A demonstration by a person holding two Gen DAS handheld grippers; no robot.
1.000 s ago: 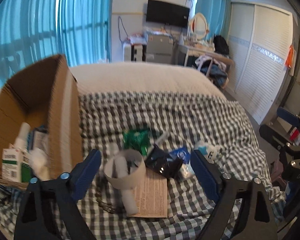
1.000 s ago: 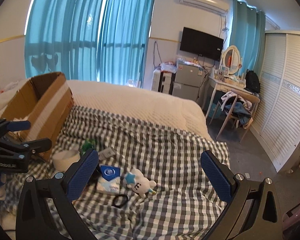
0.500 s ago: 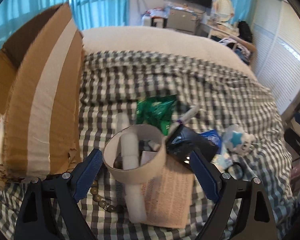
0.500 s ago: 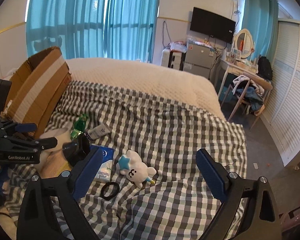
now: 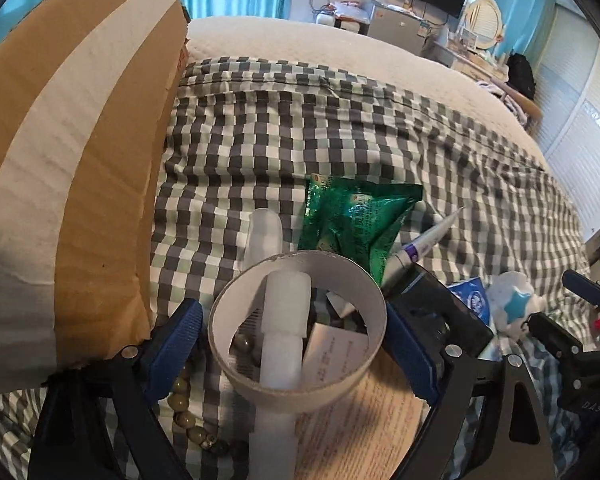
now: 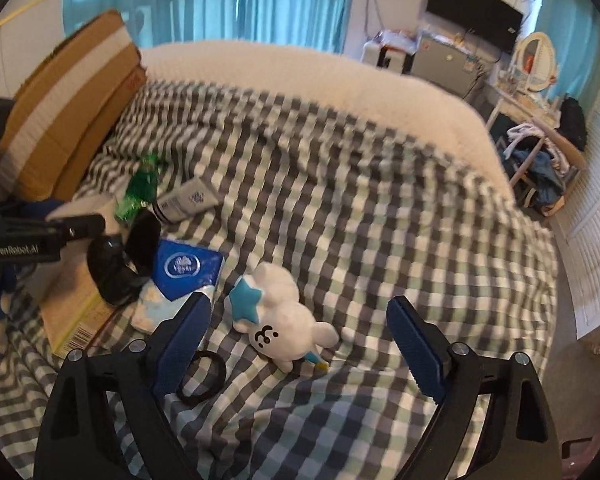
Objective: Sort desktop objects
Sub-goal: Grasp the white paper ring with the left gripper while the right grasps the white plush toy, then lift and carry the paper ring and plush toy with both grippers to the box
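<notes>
A white cardboard ring (image 5: 300,394) stands on the checked blanket (image 5: 300,120), with a white tube (image 5: 284,320) running through it. My left gripper (image 5: 296,344) is open and straddles the ring, one blue finger close on each side. A white plush toy with a blue star (image 6: 284,320) lies between the fingers of my right gripper (image 6: 298,314). Its jaws are closing, and neither pad touches the toy. A black hair tie (image 6: 202,376) lies by the right gripper's left finger.
A tall cardboard box (image 5: 80,160) stands at the left. Around the ring lie a green packet (image 5: 356,220), a bead bracelet (image 5: 188,416), a printed leaflet (image 5: 380,420), a black case (image 6: 116,264), a blue tissue pack (image 6: 184,268) and a grey tube (image 6: 188,202).
Both grippers have come down toward the blanket. The left one has closed in around the white ring. The right one has dropped over the plush toy and its jaws have narrowed a little.
</notes>
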